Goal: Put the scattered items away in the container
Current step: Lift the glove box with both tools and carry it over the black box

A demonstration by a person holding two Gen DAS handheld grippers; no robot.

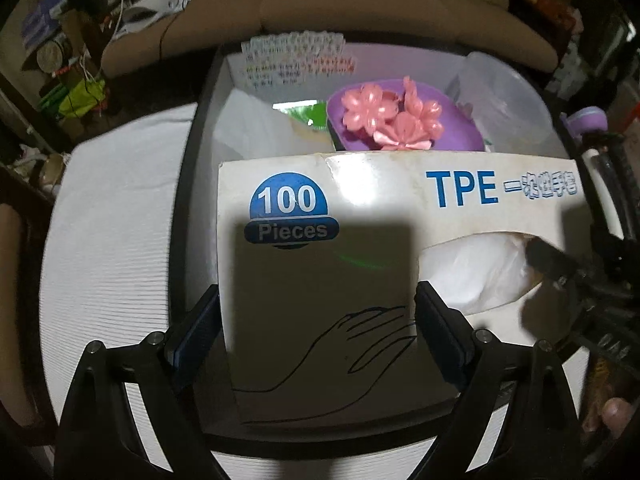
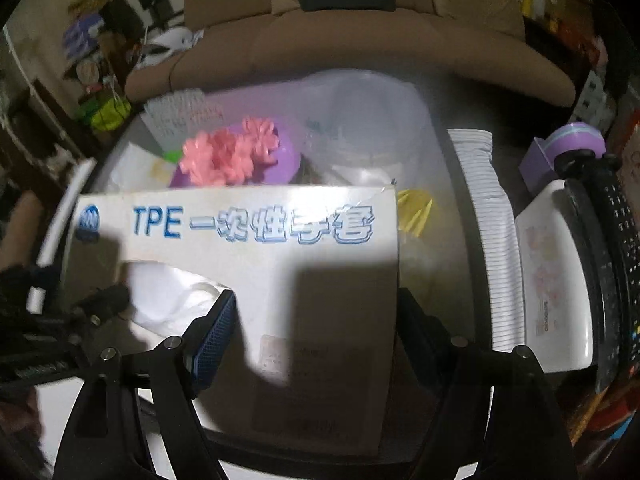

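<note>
Both claws, left claw (image 1: 316,332) and right claw (image 2: 316,336), pinched the glove box (image 1: 360,208) above the container (image 1: 192,184); uneven release could tip it toward the flower bowl (image 1: 400,120) at twelve o'clock.

A home living room. A brown sofa (image 1: 320,4) with fat cushions runs behind the table (image 1: 112,216), which wears a white ribbed cloth, and a cluttered shelf (image 2: 96,80) of household odds and ends stands in the dim corner at left.
</note>
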